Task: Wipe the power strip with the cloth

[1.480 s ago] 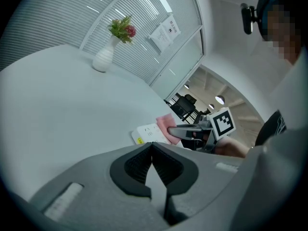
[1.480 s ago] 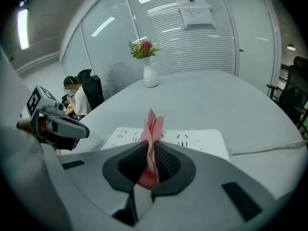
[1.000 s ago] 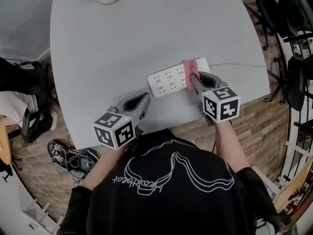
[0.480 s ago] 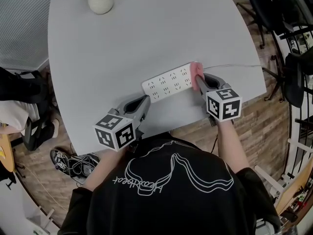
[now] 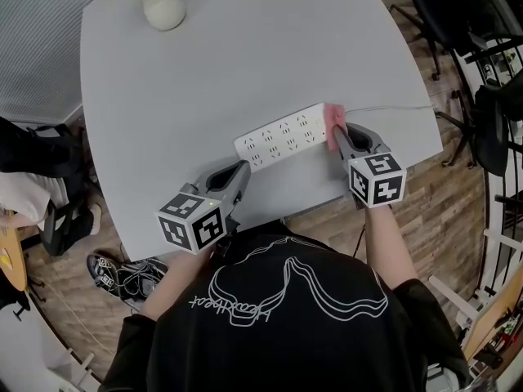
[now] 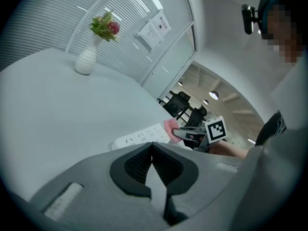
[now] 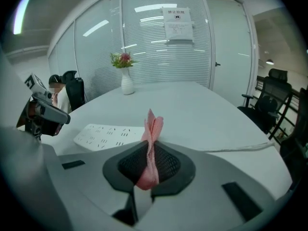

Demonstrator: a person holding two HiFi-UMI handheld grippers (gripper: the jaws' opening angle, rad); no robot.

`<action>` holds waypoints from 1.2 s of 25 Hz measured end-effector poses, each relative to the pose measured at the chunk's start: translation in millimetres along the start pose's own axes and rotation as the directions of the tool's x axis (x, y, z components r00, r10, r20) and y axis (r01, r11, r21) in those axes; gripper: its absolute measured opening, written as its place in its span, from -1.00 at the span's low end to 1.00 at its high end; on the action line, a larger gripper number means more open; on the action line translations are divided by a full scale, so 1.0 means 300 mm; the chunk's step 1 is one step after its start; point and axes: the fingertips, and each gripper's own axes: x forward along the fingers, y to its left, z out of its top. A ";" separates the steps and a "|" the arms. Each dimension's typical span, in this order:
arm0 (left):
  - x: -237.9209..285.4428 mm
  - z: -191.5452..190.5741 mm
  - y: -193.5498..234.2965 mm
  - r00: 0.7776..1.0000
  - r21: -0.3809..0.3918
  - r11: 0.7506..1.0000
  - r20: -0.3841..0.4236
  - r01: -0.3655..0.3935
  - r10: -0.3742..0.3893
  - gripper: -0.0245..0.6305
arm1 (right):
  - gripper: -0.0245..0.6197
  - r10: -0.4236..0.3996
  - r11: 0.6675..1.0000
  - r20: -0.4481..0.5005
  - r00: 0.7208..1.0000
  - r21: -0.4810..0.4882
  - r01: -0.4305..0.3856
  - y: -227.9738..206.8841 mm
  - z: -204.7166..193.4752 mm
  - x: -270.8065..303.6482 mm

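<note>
The right gripper (image 5: 337,134), jaws clamped on a folded pink cloth (image 5: 333,118), holds it against the right end of the white power strip (image 5: 282,137), which lies at an angle at centre frame on the grey bench (image 5: 245,64). The left gripper (image 5: 242,172), jaws together with nothing between them, sits lower left, apart from the strip. A white vase (image 5: 163,10) stands upper left.

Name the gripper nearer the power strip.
Right. The right gripper holds the cloth at the cord end of the power strip; the left gripper sits apart, near its other end.
</note>
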 end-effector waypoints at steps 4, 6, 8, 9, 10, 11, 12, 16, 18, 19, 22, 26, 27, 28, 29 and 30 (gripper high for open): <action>-0.027 -0.006 -0.033 1.000 0.011 1.000 0.023 -0.006 0.006 -0.88 | -0.80 -0.015 1.000 0.096 0.995 -0.021 0.017 0.004 0.035 -0.078; -0.051 -0.011 -0.053 0.999 0.015 1.000 0.039 -0.010 0.009 -0.88 | -0.81 -0.007 0.999 0.138 0.990 -0.030 0.012 0.022 0.055 -0.126; -0.080 -0.017 -0.080 0.998 0.018 1.000 0.054 -0.011 0.010 -0.88 | -0.81 0.014 0.999 0.175 0.984 -0.034 -0.008 0.053 0.072 -0.180; -0.096 -0.021 -0.097 0.998 0.019 1.000 0.063 -0.010 0.009 -0.88 | -0.81 0.028 0.999 0.193 0.981 -0.036 -0.021 0.071 0.079 -0.210; -0.112 -0.022 -0.115 0.997 0.023 1.000 0.076 -0.009 0.007 -0.88 | -0.81 0.046 0.999 0.212 0.976 -0.036 -0.039 0.090 0.086 -0.241; -0.128 -0.020 -0.134 0.996 0.030 1.000 0.094 -0.009 0.006 -0.88 | -0.81 0.068 0.997 0.235 0.970 -0.034 -0.062 0.110 0.096 -0.273; -0.146 -0.014 -0.153 0.993 0.040 0.999 0.117 -0.011 0.007 -0.88 | -0.82 0.091 0.996 0.261 0.961 -0.030 -0.086 0.129 0.108 -0.304; -0.226 0.007 -0.247 0.980 0.081 0.997 0.197 -0.020 0.004 -0.88 | -0.82 0.173 0.984 0.338 0.925 -0.028 -0.174 0.209 0.144 -0.439; -0.268 0.017 -0.305 0.974 0.102 0.995 0.227 -0.015 -0.008 -0.88 | -0.82 0.213 0.976 0.365 0.907 -0.039 -0.213 0.251 0.154 -0.506; -0.290 0.022 -0.332 0.971 0.115 0.993 0.240 -0.014 -0.014 -0.88 | -0.82 0.232 0.972 0.378 0.896 -0.044 -0.233 0.274 0.159 -0.539; -0.360 0.037 -0.418 0.960 0.154 0.988 0.278 -0.004 -0.039 -0.88 | -0.82 0.297 0.953 0.415 0.860 -0.064 -0.297 0.353 0.173 -0.632; -0.435 0.042 -0.537 0.947 0.215 0.976 0.310 0.010 -0.078 -0.88 | -0.82 0.368 0.925 0.442 0.818 -0.084 -0.370 0.440 0.173 -0.754; -0.447 0.048 -0.556 0.946 0.230 0.973 0.314 0.003 -0.077 -0.88 | -0.82 0.378 0.921 0.447 0.811 -0.090 -0.380 0.452 0.179 -0.776; -0.458 0.055 -0.570 0.946 0.242 0.970 0.316 -0.004 -0.075 -0.88 | -0.82 0.387 0.917 0.452 0.804 -0.096 -0.387 0.463 0.188 -0.792; -0.467 0.062 -0.583 0.944 0.249 0.969 0.320 -0.006 -0.076 -0.88 | -0.82 0.393 0.914 0.456 0.799 -0.103 -0.392 0.472 0.197 -0.806; -0.476 0.067 -0.596 0.943 0.253 0.967 0.324 -0.002 -0.083 -0.88 | -0.82 0.398 0.913 0.460 0.794 -0.109 -0.394 0.480 0.206 -0.820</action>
